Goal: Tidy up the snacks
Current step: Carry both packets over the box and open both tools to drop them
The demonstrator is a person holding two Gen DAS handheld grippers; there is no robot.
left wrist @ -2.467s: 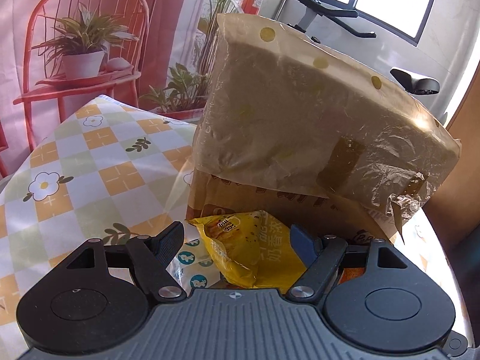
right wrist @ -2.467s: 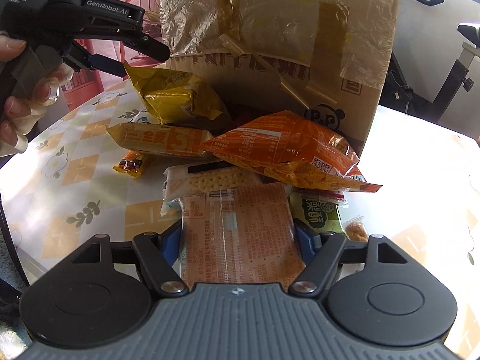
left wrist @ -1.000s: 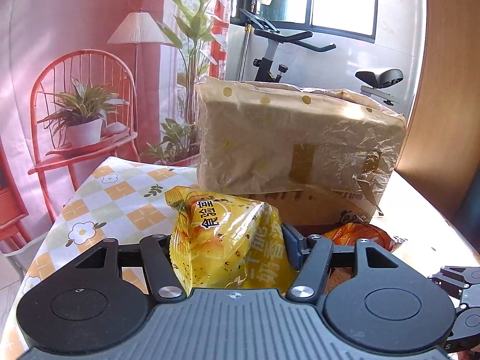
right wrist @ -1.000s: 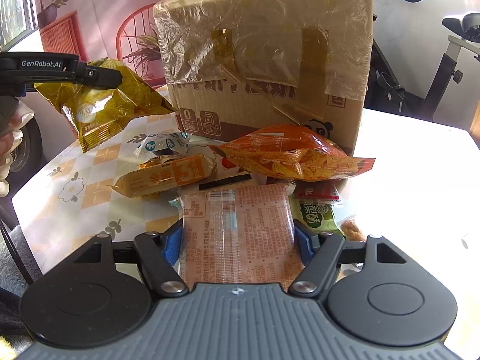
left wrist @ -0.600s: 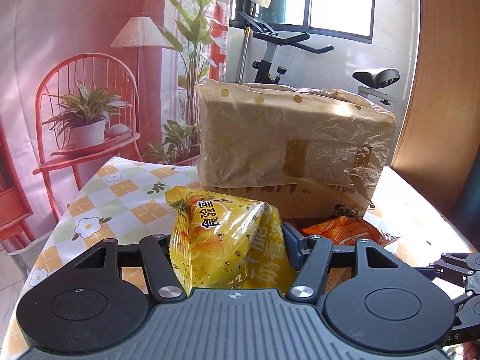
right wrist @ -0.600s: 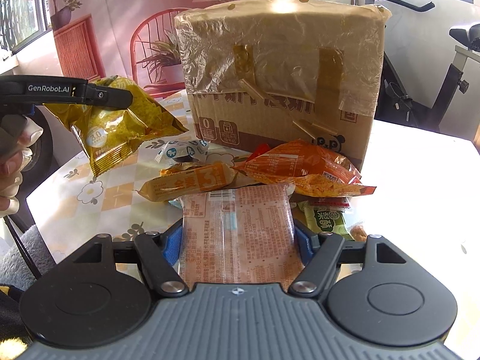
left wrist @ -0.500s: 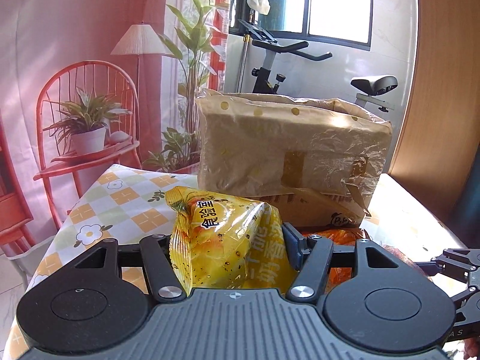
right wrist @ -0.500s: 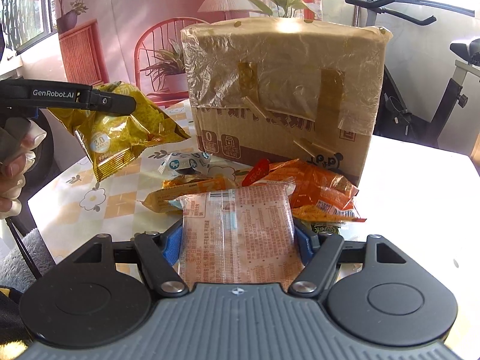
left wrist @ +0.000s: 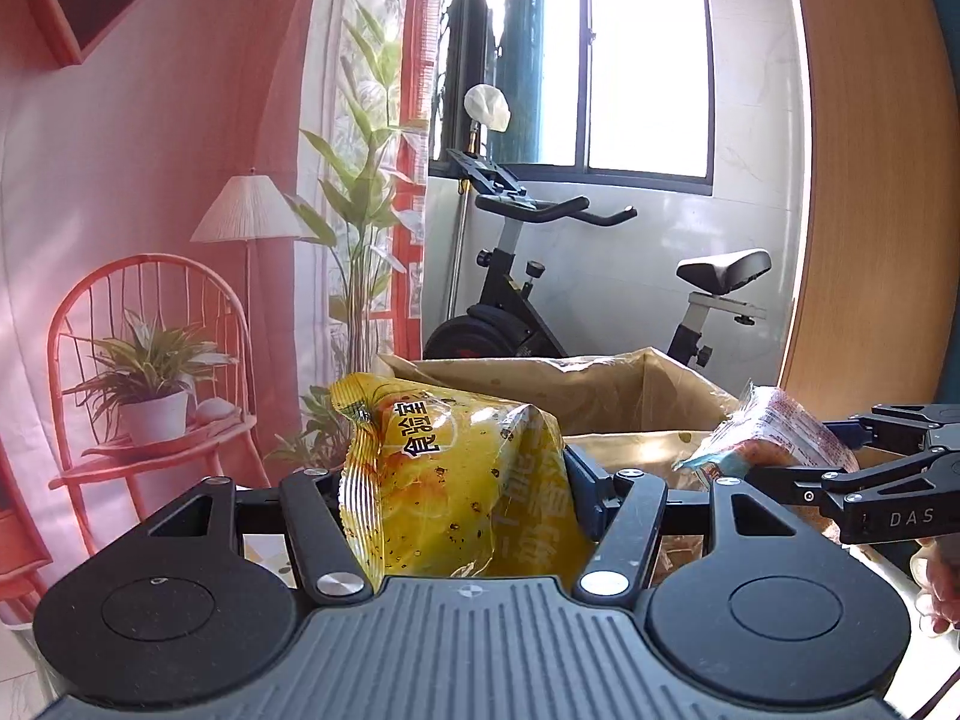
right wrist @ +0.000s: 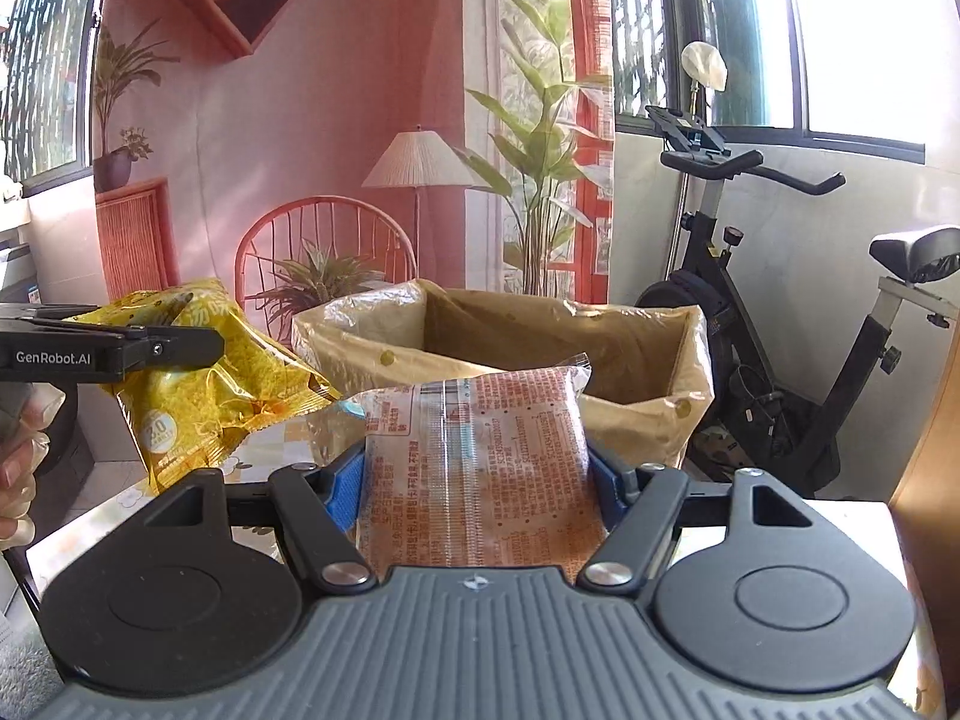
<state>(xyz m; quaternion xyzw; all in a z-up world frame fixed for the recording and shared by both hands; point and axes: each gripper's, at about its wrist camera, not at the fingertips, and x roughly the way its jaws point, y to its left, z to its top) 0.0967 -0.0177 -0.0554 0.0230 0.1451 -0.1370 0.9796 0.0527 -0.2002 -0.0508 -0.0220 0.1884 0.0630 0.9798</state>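
Observation:
My left gripper (left wrist: 465, 495) is shut on a yellow snack bag (left wrist: 456, 480), held up in front of the open cardboard box (left wrist: 606, 396). The same yellow snack bag (right wrist: 204, 384) hangs at the left of the right wrist view, under the left gripper (right wrist: 180, 348). My right gripper (right wrist: 477, 480) is shut on an orange printed cracker pack (right wrist: 480, 462), level with the rim of the cardboard box (right wrist: 636, 378). That cracker pack (left wrist: 774, 438) and the right gripper (left wrist: 840, 450) show at the right of the left wrist view. The box's plastic-covered flaps stand open; its inside looks dark.
A flower-checked tablecloth (right wrist: 282, 450) covers the table below the box. A black exercise bike (right wrist: 774, 324) stands behind the box near the window. A wooden panel (left wrist: 864, 192) rises to the right. A hand (right wrist: 18, 468) holds the left gripper's handle.
Both grippers have risen with their packs, from below the box's side to about its rim. The box's open top has come into view and the snack pile on the table has dropped out of sight.

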